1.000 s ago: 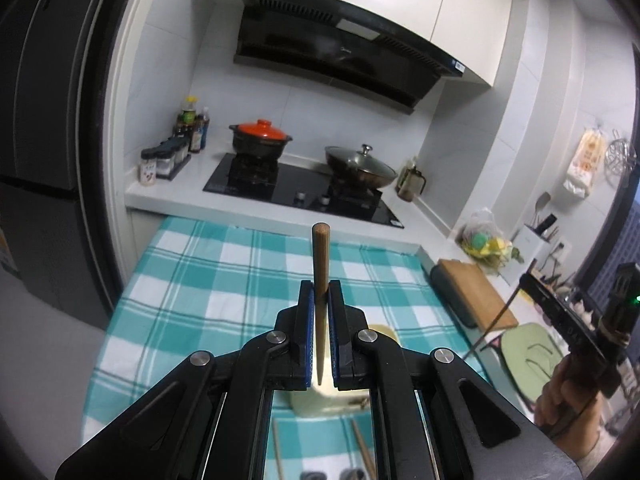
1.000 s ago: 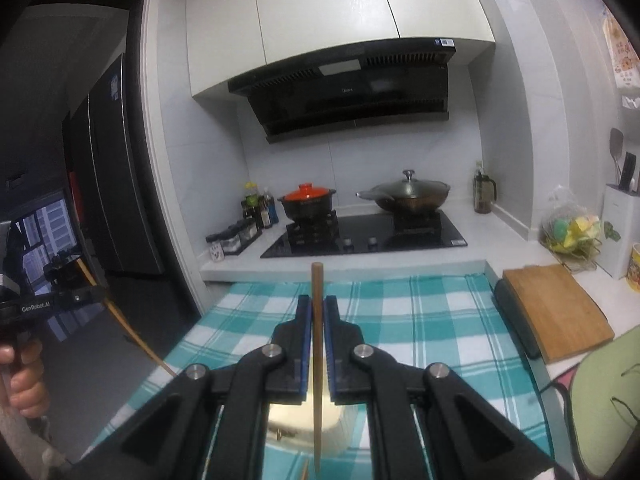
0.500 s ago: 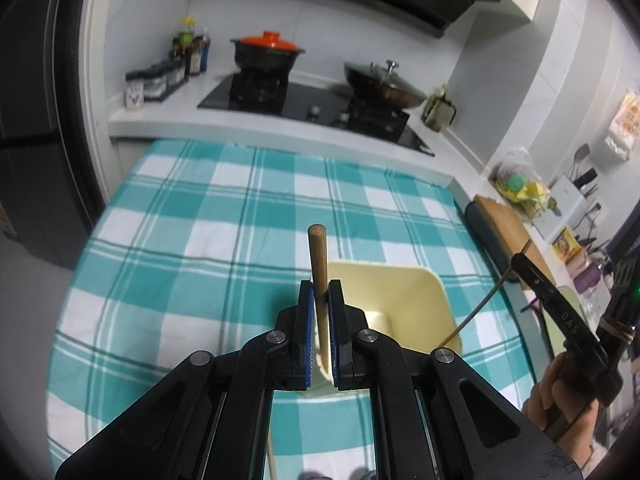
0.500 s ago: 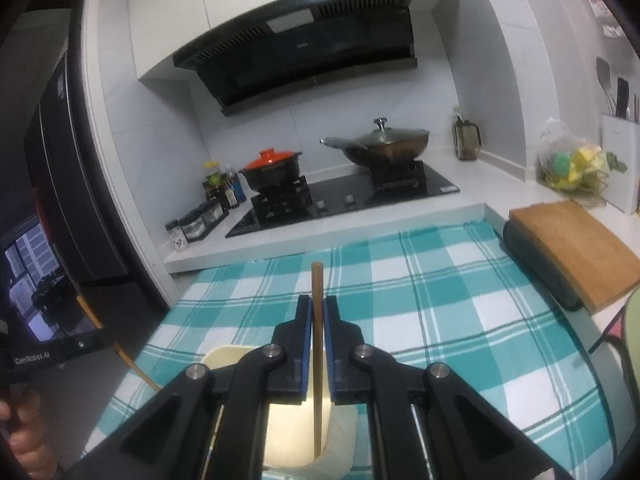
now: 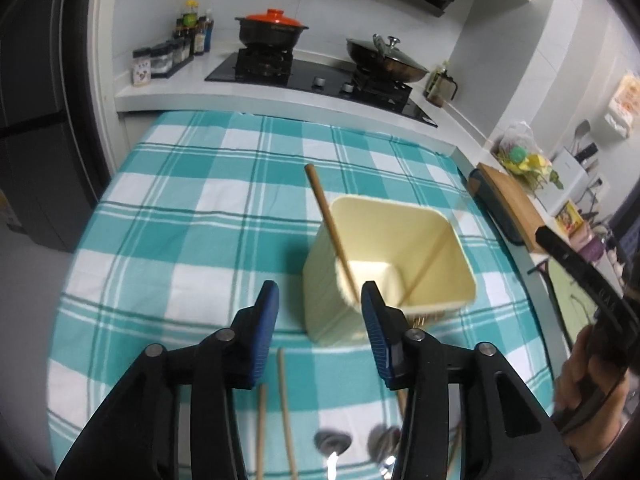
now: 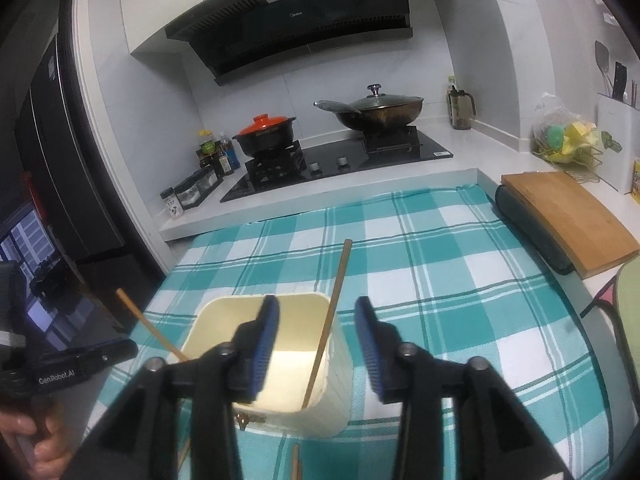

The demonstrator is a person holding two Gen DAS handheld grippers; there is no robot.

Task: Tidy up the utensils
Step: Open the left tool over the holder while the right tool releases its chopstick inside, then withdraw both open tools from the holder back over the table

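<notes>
A cream square utensil holder (image 5: 452, 256) (image 6: 338, 364) stands on the teal checked cloth. Two wooden chopsticks lean inside it: one (image 5: 328, 228) (image 6: 152, 330) toward the left, the other (image 5: 430, 256) (image 6: 330, 320) toward the right. My left gripper (image 5: 320, 312) is open and empty just above the holder's near rim. My right gripper (image 6: 316, 340) is open and empty over the holder. More chopsticks (image 5: 286, 412) and metal spoons (image 5: 332, 440) lie on the cloth near me.
Behind the table is a counter with a hob, a red-lidded pot (image 5: 272, 28) and a wok (image 5: 384, 60). A wooden cutting board (image 6: 568, 216) lies at the right. A dark fridge (image 6: 52, 160) stands at the left.
Both grippers tilted down over the holder and opened. Each let go of its chopstick, and both chopsticks now lean inside the holder.
</notes>
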